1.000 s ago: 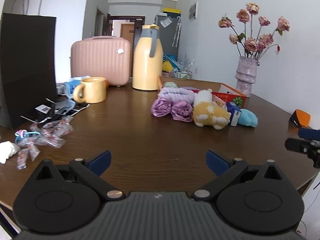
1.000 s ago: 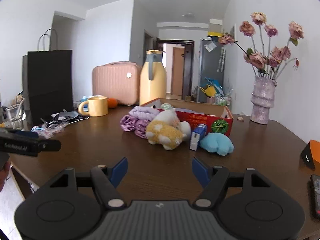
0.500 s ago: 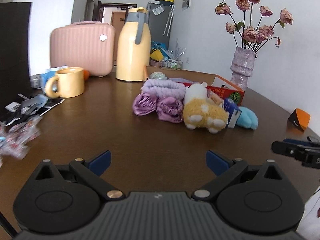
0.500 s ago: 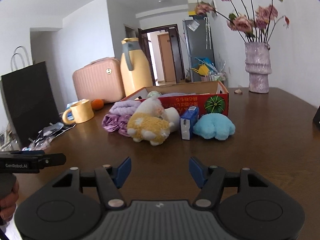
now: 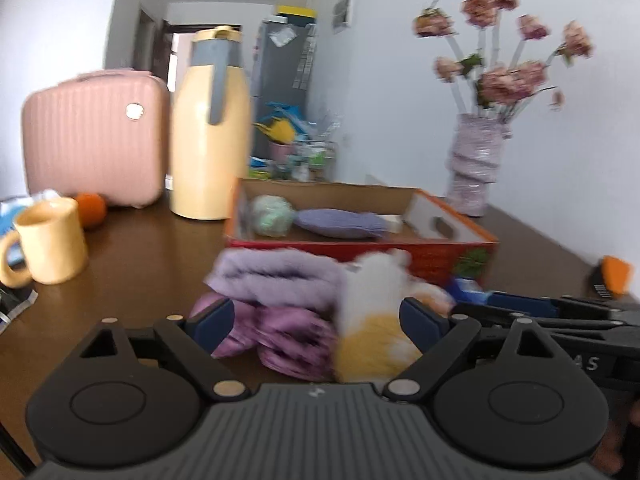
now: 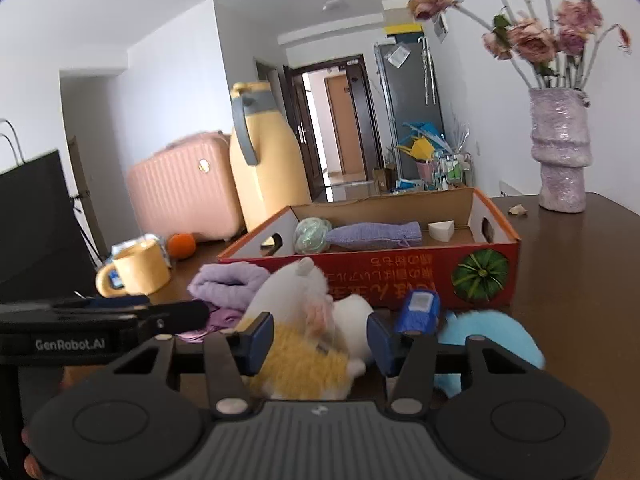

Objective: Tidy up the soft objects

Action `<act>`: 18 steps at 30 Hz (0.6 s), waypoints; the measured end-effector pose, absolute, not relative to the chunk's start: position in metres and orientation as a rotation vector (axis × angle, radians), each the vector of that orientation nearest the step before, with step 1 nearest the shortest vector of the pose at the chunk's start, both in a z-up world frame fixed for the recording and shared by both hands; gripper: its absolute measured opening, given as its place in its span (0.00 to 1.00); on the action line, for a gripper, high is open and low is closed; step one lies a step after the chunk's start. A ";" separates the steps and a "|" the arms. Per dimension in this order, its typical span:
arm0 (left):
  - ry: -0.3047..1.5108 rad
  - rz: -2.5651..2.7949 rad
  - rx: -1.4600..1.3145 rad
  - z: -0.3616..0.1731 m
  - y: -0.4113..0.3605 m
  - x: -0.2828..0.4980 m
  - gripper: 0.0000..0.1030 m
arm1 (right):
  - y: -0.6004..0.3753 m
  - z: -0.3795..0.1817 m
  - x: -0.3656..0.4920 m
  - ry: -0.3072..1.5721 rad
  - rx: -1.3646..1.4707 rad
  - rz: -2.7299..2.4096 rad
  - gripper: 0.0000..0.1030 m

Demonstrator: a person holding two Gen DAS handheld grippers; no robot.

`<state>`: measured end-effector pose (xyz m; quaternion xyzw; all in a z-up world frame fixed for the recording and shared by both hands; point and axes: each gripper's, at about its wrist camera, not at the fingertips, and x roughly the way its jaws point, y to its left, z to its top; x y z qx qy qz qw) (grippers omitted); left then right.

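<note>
Both grippers have closed in on the pile: left gripper (image 5: 316, 320) spread around purple cloth (image 5: 276, 276), right gripper (image 6: 320, 338) spread around plush toy (image 6: 304, 344).

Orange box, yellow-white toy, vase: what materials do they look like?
Orange box: seemingly printed cardboard, with brown raw inner walls and cut handle holes.
Yellow-white toy: plush fabric, fuzzy pile, sitting between the open right tongs.
Vase: glossy, lumpy lilac surface; probably glazed ceramic, possibly glass.
</note>
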<state>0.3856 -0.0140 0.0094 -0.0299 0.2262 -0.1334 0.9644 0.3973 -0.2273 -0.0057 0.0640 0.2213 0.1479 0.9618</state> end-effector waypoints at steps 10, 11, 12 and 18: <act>0.543 -0.159 -0.111 -0.012 0.029 0.440 0.90 | -0.215 -0.020 0.424 0.466 0.100 0.294 0.17; 0.552 -0.164 -0.123 -0.012 0.031 0.442 0.90 | -0.218 -0.018 0.421 0.453 0.112 0.294 0.17; 0.555 -0.169 -0.134 -0.011 0.032 0.441 0.90 | -0.221 -0.015 0.417 0.438 0.118 0.286 0.17; 0.477 -0.237 -0.107 0.005 0.004 0.413 0.90 | -0.259 0.001 0.383 0.376 0.130 0.194 0.17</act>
